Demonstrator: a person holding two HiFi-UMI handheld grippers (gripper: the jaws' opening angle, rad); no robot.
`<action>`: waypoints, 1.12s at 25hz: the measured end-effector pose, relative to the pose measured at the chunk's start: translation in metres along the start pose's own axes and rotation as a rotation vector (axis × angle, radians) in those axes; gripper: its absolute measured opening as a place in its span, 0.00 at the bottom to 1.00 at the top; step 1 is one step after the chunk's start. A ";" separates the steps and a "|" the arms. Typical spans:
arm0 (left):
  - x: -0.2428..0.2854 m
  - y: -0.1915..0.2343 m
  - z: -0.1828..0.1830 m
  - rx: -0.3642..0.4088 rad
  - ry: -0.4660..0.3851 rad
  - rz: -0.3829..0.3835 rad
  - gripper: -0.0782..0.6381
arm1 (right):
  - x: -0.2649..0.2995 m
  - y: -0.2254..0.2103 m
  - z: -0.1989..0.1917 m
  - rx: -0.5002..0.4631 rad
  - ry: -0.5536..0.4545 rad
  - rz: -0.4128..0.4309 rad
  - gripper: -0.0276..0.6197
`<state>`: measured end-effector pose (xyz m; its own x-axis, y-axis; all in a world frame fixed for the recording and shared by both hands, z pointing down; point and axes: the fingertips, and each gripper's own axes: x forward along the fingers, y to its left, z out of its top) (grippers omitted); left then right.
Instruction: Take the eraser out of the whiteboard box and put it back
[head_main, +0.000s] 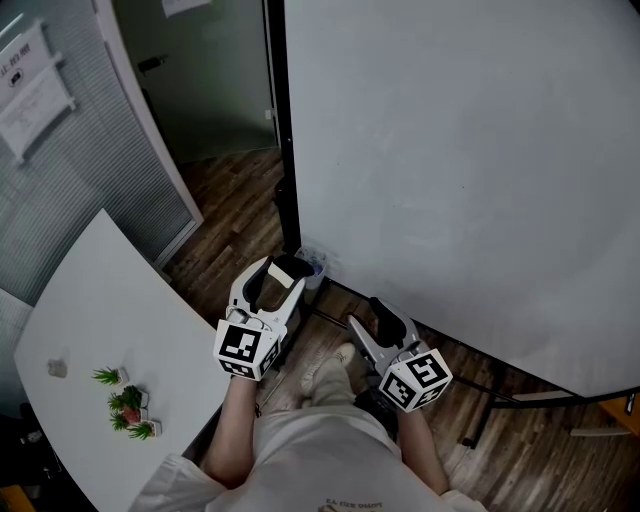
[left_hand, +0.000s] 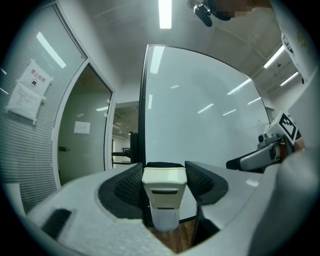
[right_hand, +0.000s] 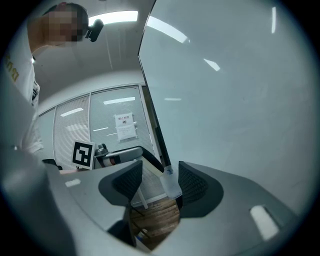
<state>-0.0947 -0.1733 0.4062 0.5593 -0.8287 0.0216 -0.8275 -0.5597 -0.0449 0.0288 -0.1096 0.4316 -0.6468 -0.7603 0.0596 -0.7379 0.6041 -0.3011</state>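
A large whiteboard (head_main: 470, 150) stands on the right. A small clear box (head_main: 314, 266) hangs at its lower left corner. My left gripper (head_main: 283, 266) is level and shut on the cream eraser (left_hand: 164, 187), black felt side up, with both pads pressed on its sides. The eraser is right above the box (left_hand: 165, 221); I cannot tell whether its lower end is still inside. My right gripper (head_main: 372, 318) is held open a little to the right, with nothing between its fingers. In the right gripper view the box (right_hand: 171, 186) shows beyond the jaws, and the eraser (right_hand: 148, 170) reaches it from the left.
A white table (head_main: 100, 330) with small potted plants (head_main: 125, 402) is on the left, in front of a glass partition and door. The whiteboard's stand legs (head_main: 500, 400) run across the wooden floor. The person's shoe (head_main: 330, 367) is under the grippers.
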 end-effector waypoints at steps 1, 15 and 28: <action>-0.001 0.000 0.001 0.001 -0.002 0.000 0.48 | -0.001 0.001 0.000 0.000 -0.001 -0.001 0.40; -0.006 0.003 0.011 0.003 -0.028 0.002 0.48 | -0.002 0.004 0.002 -0.005 -0.012 -0.003 0.40; -0.001 0.005 0.008 0.000 -0.024 0.004 0.48 | 0.000 -0.001 0.001 -0.002 -0.011 -0.009 0.40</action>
<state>-0.0993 -0.1751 0.3978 0.5566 -0.8308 -0.0026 -0.8300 -0.5560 -0.0451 0.0294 -0.1103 0.4309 -0.6378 -0.7685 0.0519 -0.7443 0.5975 -0.2985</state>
